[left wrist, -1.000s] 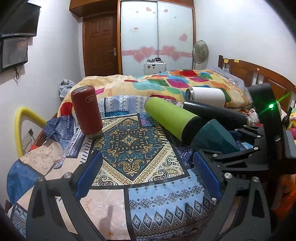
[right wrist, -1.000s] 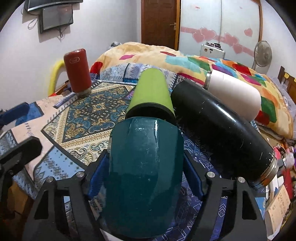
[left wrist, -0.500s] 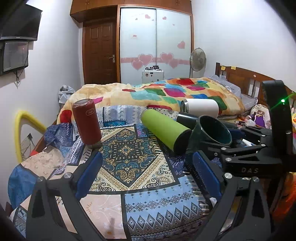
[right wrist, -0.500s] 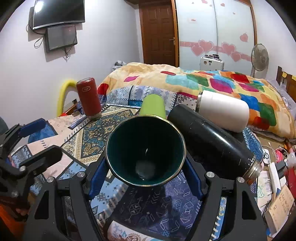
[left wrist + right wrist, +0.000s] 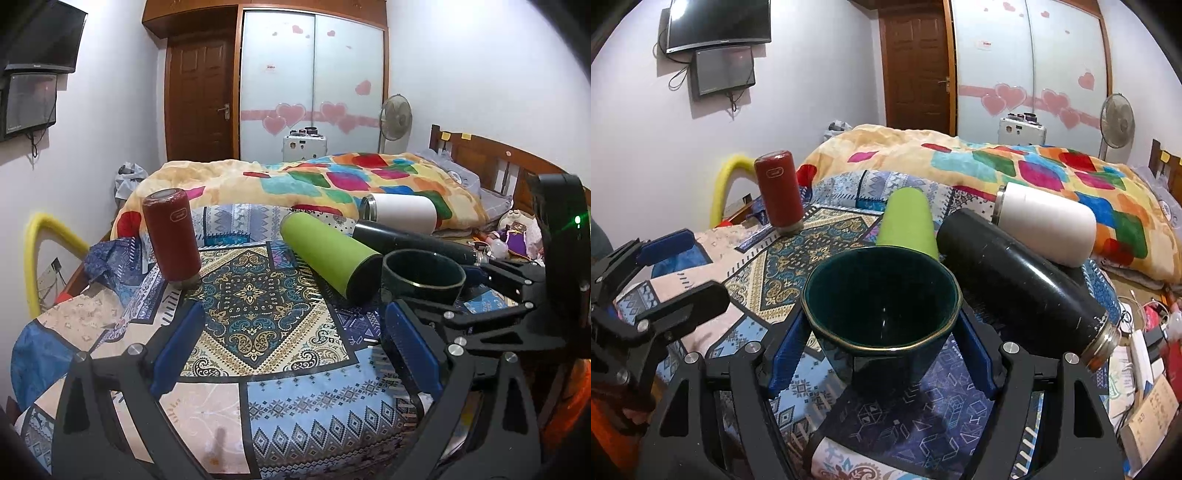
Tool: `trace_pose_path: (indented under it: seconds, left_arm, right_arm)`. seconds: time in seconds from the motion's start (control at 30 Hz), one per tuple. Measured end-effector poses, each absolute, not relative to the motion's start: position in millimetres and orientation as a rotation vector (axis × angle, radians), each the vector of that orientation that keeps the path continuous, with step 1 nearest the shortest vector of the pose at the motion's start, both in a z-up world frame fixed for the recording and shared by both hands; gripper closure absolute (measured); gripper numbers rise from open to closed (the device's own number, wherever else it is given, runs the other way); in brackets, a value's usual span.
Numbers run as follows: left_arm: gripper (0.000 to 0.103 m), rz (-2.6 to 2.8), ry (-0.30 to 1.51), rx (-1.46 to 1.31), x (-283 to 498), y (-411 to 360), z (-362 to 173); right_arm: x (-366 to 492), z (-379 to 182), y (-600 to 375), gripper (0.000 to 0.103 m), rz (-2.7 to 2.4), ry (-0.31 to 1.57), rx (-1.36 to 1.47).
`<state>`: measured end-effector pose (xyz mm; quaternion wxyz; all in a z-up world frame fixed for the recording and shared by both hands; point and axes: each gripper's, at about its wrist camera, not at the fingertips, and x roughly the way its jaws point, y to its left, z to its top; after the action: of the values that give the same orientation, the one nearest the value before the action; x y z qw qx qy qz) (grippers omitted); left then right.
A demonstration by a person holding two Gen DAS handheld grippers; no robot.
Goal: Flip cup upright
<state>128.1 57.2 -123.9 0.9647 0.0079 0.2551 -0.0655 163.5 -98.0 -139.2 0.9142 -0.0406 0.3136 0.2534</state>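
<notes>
Tongs on the right gripper are clamping the dark green cup, mouth up at twelve o'clock, its axis standing near vertical above the patterned cloth. Left gripper is gaping wide, holding nothing, cup at two o'clock. Only the right view is showing the cup's empty interior.

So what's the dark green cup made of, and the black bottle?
The dark green cup looks like glazed ceramic: glossy inside, thin gold rim. The black bottle seems to be painted metal: scuffed matte coat, bare silvery steel at its neck.
</notes>
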Motion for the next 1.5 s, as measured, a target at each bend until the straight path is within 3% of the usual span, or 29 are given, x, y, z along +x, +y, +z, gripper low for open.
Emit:
trace_pose_path:
  seconds: [0.57, 0.97, 1.27, 1.37, 1.43, 1.5]
  left_arm:
    - [0.003, -0.141, 0.483, 0.013, 102.3, 42.6, -104.5]
    - [0.003, -0.101, 0.284, 0.014, 36.9, 12.0, -39.1]
    - [0.003, -0.05, 0.177, -0.011, -8.8, 4.4, -4.7]
    - [0.002, -0.034, 0.154, -0.006, -20.8, 2.7, 0.3]
    - [0.0, -0.026, 0.14, -0.002, -29.4, 0.7, 2.4]
    - [0.0, -0.012, 0.129, 0.004, -36.5, -0.9, 4.3]
  right_arm:
    - [142.3, -130.5, -115.6, 0.026, 0.532, 0.637, -0.044]
    - [72.3, -48.9, -169.1, 0.023, 0.465, 0.35, 0.018]
    - [28.8, -19.9, -183.5, 0.019, 0.43, 0.201, 0.06]
    - [20.1, -17.6, -183.9, 0.014, 0.417, 0.174, 0.064]
    - [17.3, -17.3, -185.6, 0.001, 0.405, 0.154, 0.068]
    - [14.1, -17.2, -186.1, 0.0, 0.395, 0.141, 0.072]
